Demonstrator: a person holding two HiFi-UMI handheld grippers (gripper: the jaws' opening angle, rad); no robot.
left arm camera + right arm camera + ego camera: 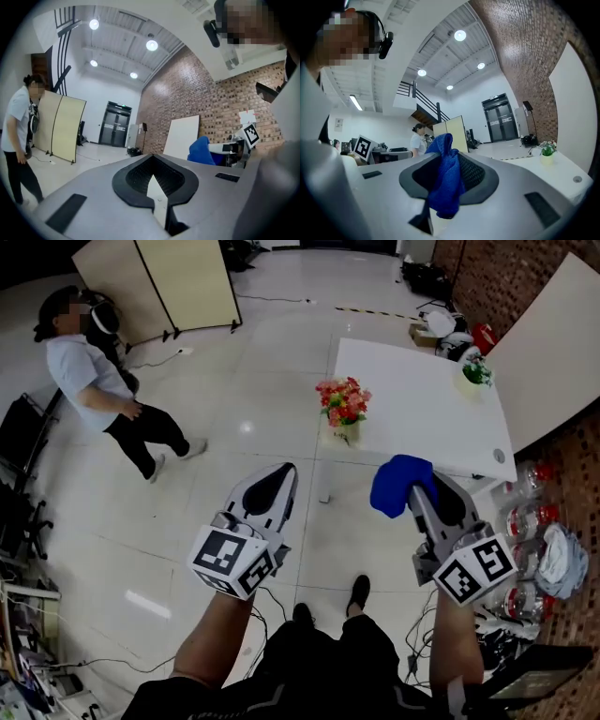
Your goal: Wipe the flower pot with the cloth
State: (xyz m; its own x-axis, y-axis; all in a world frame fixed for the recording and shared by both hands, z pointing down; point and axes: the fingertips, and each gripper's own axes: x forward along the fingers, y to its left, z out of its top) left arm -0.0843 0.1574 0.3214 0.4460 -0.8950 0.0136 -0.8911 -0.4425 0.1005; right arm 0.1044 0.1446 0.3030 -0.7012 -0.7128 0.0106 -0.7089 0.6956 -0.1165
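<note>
So, the biggest thing in front of us was the glossy white tiled floor (262, 362), with a red-brown brick wall (511, 282) running along the right side. A white rectangular table (412, 404) stood out on the floor, well ahead of our grippers. A beige folding partition screen (183, 282) stood at the far left, and a bystander in a white shirt and dark trousers (98, 381) was standing not far from it, well apart from the table.

We had both grippers held out level in front of us, side by side. The grey left gripper (277, 476) had its tongs pressed together with nothing between them. The grey right gripper (424, 495) had its tongs pinching a bright blue cloth (398, 486), which was bunched up and stuck out above the tips, with a bit hanging below them.

The pale flower pot with red and pink flowers (344, 413) sat at the table's near left corner, upright, well clear of both grippers and the cloth. A smaller white pot with a green plant (475, 374) stood near the table's far right edge.
</note>
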